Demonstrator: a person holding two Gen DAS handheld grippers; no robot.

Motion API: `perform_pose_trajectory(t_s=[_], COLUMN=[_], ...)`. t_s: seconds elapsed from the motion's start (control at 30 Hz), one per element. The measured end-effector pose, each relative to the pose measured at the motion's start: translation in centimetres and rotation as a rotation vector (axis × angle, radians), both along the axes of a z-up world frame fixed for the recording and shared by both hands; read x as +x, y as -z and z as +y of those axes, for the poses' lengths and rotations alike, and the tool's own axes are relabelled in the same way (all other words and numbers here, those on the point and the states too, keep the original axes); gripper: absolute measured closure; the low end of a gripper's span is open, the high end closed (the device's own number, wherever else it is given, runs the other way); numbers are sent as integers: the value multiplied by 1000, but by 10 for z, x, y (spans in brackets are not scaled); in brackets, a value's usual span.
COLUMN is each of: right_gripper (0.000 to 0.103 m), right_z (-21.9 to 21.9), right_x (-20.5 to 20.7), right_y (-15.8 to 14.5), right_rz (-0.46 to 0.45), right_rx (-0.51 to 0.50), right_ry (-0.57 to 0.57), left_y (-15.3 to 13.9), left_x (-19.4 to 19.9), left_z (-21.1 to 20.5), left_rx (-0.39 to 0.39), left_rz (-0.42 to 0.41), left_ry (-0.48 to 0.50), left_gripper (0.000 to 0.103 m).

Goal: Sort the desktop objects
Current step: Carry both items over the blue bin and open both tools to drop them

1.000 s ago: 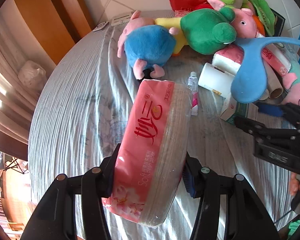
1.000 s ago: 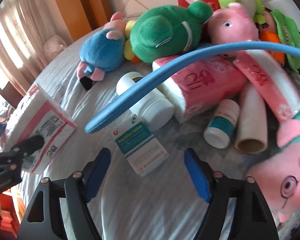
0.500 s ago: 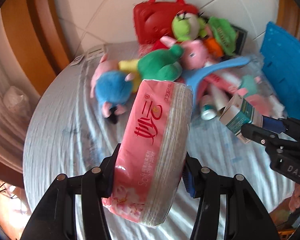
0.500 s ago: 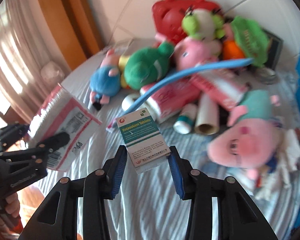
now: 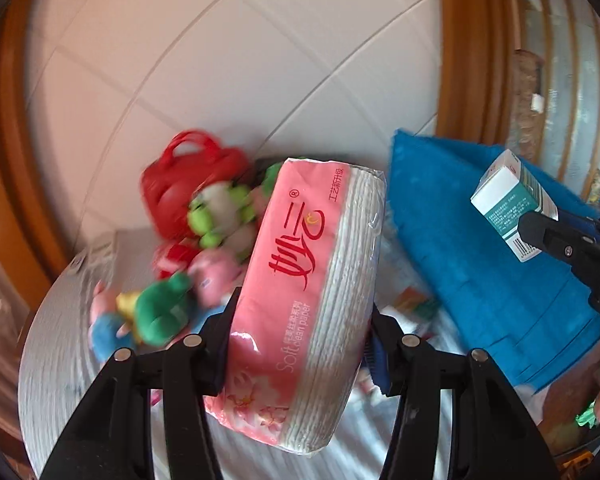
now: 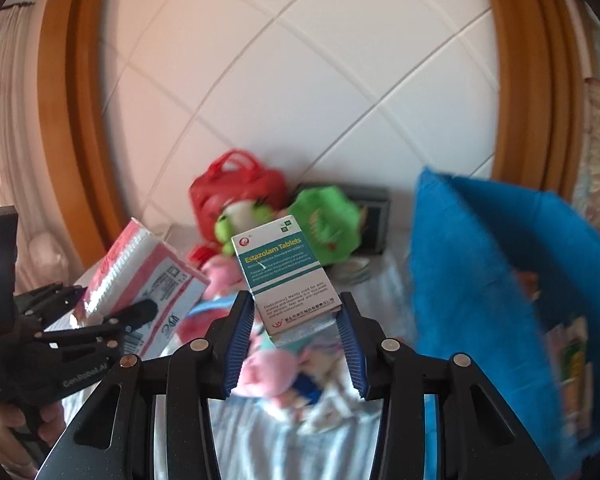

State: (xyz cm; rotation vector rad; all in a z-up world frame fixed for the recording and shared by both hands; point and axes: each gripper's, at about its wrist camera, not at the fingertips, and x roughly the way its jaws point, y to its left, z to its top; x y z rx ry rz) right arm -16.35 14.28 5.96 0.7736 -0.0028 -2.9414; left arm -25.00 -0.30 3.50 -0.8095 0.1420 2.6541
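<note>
The pink tissue pack (image 5: 304,300) is clamped in your left gripper (image 5: 300,344), raised above the striped table (image 5: 52,344). The tablet box (image 6: 286,276) is gripped by your right gripper (image 6: 296,328), near the blue bin (image 6: 492,280) and the plush toys (image 5: 164,312).

White tiled wall (image 6: 320,80) with diagonal grout lines fills the back, framed by orange-brown wood trim (image 6: 516,80) on both sides. Sheer curtain (image 6: 4,128) on the left glows with daylight.
</note>
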Motion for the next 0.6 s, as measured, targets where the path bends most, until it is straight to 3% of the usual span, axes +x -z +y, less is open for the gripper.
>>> perform_pose_trajectory(t_s=[0.13, 0.27, 0.37, 0.47, 0.6], right_gripper=[61, 61, 61, 61, 61], right_z=[76, 153, 220, 276, 328], right_x=[17, 25, 23, 14, 3], right_y=[-34, -50, -52, -43, -18], right_rz=[49, 42, -4, -82, -232], right_rx=[46, 79, 109, 127, 140], right_ry=[74, 141, 206, 244, 246], left_y=[-31, -62, -72, -70, -40], left_x=[10, 21, 23, 21, 2], left_z=[81, 166, 229, 285, 350], left_rx=[20, 33, 31, -31, -138], left_rz=[50, 89, 54, 18, -180], left_ry=[85, 181, 258, 307, 382], left_gripper=[51, 51, 51, 51, 51])
